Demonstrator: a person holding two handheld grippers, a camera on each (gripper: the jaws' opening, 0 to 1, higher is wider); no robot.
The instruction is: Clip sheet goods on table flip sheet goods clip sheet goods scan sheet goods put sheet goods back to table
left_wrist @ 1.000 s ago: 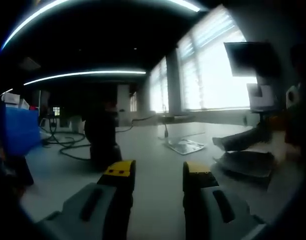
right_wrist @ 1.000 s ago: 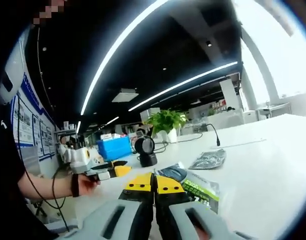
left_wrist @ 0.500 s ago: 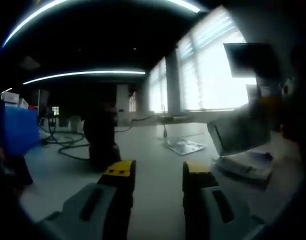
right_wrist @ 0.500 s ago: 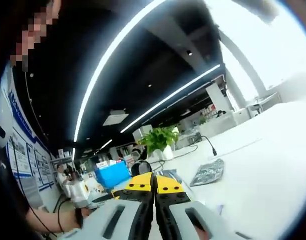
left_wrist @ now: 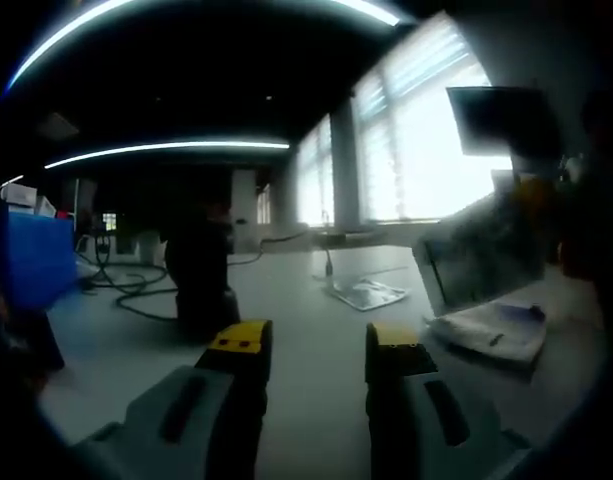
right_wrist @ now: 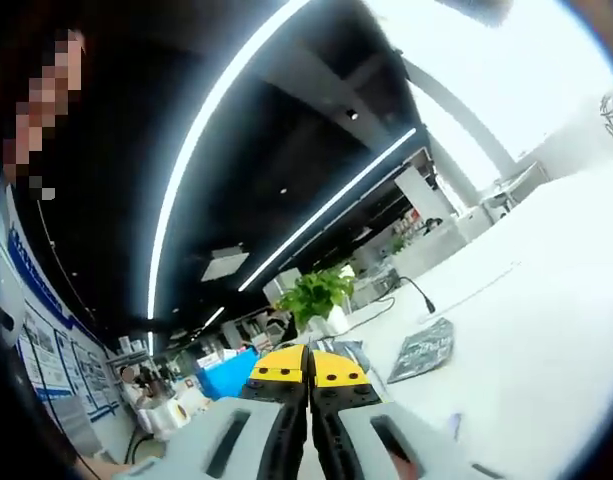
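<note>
Here, your right gripper (right_wrist: 308, 362) has its yellow-tipped jaws pressed together, clamping the near edge of a sheet pack (right_wrist: 358, 355) lifted off the white table (right_wrist: 546, 300). In the left gripper view that pack (left_wrist: 481, 262) hangs tilted in the air at the right, above another pack (left_wrist: 491, 328) lying flat. Your left gripper (left_wrist: 311, 345) hovers low over the table with its jaws apart and nothing between them. Beyond them a third flat pack (left_wrist: 371, 292) lies beside a thin microphone stem (left_wrist: 331, 262), and a dark scanner (left_wrist: 201, 275) stands at the left

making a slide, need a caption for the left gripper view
Open left tool over the table; a sheet pack lifted at right.
</note>
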